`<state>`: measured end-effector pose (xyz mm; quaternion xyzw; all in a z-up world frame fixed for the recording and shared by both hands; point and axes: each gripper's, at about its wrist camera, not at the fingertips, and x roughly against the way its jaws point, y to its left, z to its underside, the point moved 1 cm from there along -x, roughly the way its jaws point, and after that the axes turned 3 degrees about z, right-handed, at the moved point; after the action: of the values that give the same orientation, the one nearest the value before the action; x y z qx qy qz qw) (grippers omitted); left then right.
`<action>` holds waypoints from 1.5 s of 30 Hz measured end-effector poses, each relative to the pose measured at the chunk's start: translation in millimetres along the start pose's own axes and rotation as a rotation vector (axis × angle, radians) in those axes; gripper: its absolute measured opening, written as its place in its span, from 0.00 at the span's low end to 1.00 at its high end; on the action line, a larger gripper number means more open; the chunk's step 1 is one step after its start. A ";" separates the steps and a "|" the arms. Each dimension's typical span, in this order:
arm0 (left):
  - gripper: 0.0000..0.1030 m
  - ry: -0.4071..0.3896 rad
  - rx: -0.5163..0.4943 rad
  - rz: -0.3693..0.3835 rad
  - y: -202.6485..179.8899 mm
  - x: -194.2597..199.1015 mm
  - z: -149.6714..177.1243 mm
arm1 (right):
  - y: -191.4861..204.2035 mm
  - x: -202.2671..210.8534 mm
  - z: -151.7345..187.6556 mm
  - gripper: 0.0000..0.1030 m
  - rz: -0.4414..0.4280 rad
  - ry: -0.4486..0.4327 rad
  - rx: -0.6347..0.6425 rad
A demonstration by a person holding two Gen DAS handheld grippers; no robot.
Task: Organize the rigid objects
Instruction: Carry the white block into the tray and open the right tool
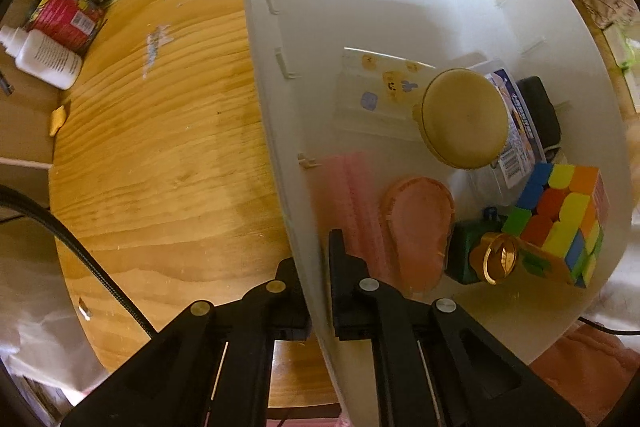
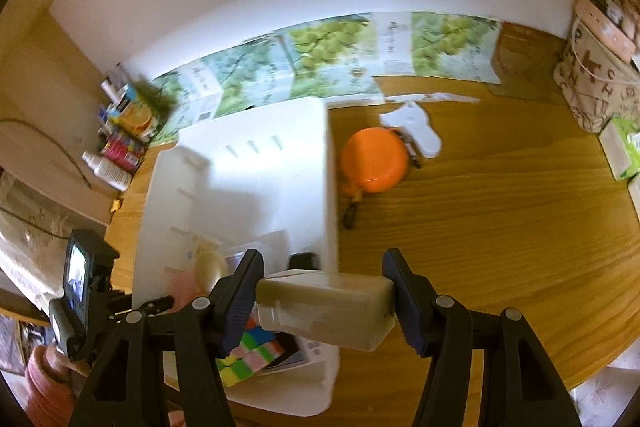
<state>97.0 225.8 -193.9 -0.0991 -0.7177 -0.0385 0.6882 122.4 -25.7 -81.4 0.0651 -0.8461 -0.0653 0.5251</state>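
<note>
A white plastic bin (image 1: pixel 360 7) stands on the wooden table (image 1: pixel 160 147). My left gripper (image 1: pixel 318 267) is shut on the bin's left wall. Inside lie a colour cube (image 1: pixel 564 223), a round tan case (image 1: pixel 464 117), a pink holder (image 1: pixel 416 227), a gold ring piece (image 1: pixel 498 259) and a sticker card (image 1: pixel 384 87). My right gripper (image 2: pixel 324 299) is shut on a beige rectangular box (image 2: pixel 324 307), held over the bin's right wall (image 2: pixel 330 187). The cube (image 2: pixel 248 355) shows below it.
An orange round case (image 2: pixel 374 159) and a white cutout (image 2: pixel 416 127) lie on the table right of the bin. Bottles and cartons (image 2: pixel 120 143) crowd the far left corner. A woven bag (image 2: pixel 596 67) and a tissue pack (image 2: pixel 624 147) sit at the right.
</note>
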 end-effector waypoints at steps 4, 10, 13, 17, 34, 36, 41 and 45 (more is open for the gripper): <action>0.09 0.009 -0.042 0.026 4.4 -1.5 -5.1 | 26.5 -4.4 8.2 0.60 0.003 0.005 0.039; 0.09 0.013 -0.120 0.021 5.9 -5.1 -11.4 | 57.6 -14.2 20.8 0.60 0.007 0.021 0.099; 0.09 0.011 -0.126 0.021 11.7 -6.5 -17.8 | 69.5 -18.9 26.8 0.60 0.008 0.032 0.123; 0.09 0.011 -0.130 0.023 19.4 -6.9 -26.7 | 82.9 -27.2 33.5 0.61 0.008 0.046 0.156; 0.09 0.017 -0.111 0.025 20.5 -1.7 -31.1 | 96.0 -35.4 40.5 0.77 -0.014 0.029 0.241; 0.09 0.018 -0.096 0.028 19.6 -4.4 -30.3 | 89.8 -32.5 39.4 0.77 -0.015 0.013 0.237; 0.09 0.020 -0.054 0.018 23.8 -7.0 -29.6 | 73.8 -23.7 36.9 0.77 -0.006 -0.042 0.281; 0.08 0.021 -0.022 -0.006 25.1 -10.2 -29.9 | 58.4 -18.3 35.5 0.78 0.013 -0.080 0.335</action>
<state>131.6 243.7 -204.6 -0.1041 -0.7101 -0.0495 0.6946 96.3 36.4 -102.8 0.1434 -0.8658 0.0773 0.4731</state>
